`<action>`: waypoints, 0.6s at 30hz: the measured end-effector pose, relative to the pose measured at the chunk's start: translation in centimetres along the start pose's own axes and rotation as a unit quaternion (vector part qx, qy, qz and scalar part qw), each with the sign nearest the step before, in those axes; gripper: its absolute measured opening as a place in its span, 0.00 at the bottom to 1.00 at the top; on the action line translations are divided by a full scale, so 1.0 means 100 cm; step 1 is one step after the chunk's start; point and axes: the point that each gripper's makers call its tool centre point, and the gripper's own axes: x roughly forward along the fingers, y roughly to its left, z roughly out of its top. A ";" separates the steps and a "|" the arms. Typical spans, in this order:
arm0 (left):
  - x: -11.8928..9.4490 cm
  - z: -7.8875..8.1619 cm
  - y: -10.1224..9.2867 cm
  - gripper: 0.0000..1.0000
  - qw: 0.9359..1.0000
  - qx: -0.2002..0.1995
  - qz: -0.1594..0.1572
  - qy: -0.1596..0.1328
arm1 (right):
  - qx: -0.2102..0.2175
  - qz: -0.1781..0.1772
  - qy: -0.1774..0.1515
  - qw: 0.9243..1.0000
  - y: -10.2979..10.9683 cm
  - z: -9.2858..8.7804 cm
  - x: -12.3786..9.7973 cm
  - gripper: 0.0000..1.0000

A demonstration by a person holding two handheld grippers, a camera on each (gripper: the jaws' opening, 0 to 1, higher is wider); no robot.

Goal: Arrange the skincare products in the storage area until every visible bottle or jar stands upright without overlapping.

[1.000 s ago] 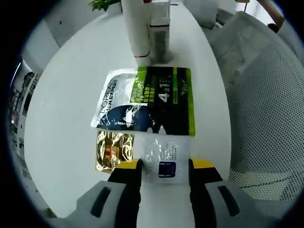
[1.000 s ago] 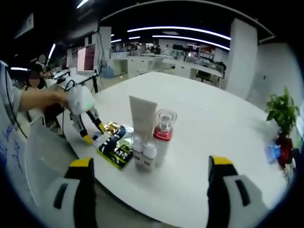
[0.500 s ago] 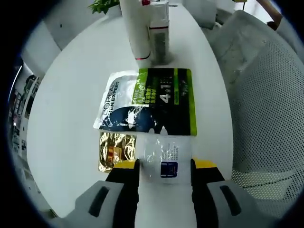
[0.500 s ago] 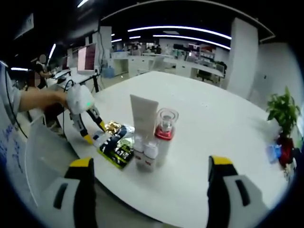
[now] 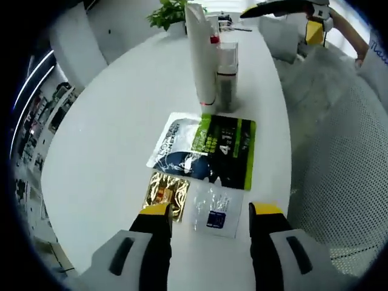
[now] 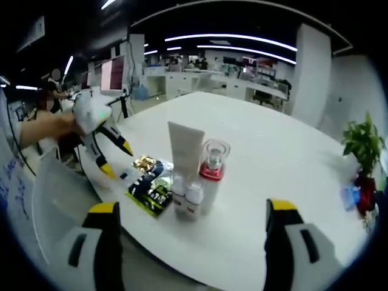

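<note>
A white tube (image 5: 201,54) stands upright on the white table (image 5: 103,139), with a clear red-collared bottle (image 5: 225,76) right beside it. Flat in front of them lie a large green and black sachet (image 5: 206,148), a gold sachet (image 5: 165,193) and a clear sachet with a blue square (image 5: 212,209). My left gripper (image 5: 210,212) hovers open above the clear sachet, holding nothing. From the right gripper view the tube (image 6: 185,154), the bottle (image 6: 213,167) and two small white bottles (image 6: 187,195) stand together. My right gripper (image 6: 192,207) is open and well back. The left gripper (image 6: 115,159) hangs above the sachets (image 6: 151,185).
A grey mesh chair (image 5: 339,182) sits close to the table's edge on the right of the left gripper view. A potted plant (image 6: 362,142) stands at the far side of the table. A person's hand (image 6: 48,127) holds the left gripper.
My left gripper has opened wider and lifted up and back from the clear sachet, which stays flat on the table. The right gripper has not moved.
</note>
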 end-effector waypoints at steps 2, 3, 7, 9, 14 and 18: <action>-0.006 0.002 0.001 0.51 1.000 -0.012 0.010 -0.009 | -0.001 0.001 -0.001 1.000 0.001 0.001 0.000 1.00; -0.011 0.004 0.003 0.52 0.999 -0.021 0.022 -0.019 | -0.002 0.002 -0.002 1.000 0.001 0.001 0.000 1.00; -0.025 0.008 0.005 0.57 0.997 -0.052 0.047 -0.045 | -0.004 0.004 -0.002 1.000 0.002 0.002 0.001 1.00; -0.031 0.007 0.005 0.60 0.995 -0.064 0.052 -0.050 | -0.004 0.004 -0.003 1.000 0.002 0.002 0.001 1.00; -0.049 0.008 0.009 0.69 0.989 -0.097 0.087 -0.076 | -0.002 0.003 -0.005 1.000 0.002 0.002 0.000 1.00; -0.065 0.011 0.012 0.76 0.981 -0.120 0.113 -0.098 | -0.002 0.004 -0.005 1.000 0.003 0.002 -0.001 1.00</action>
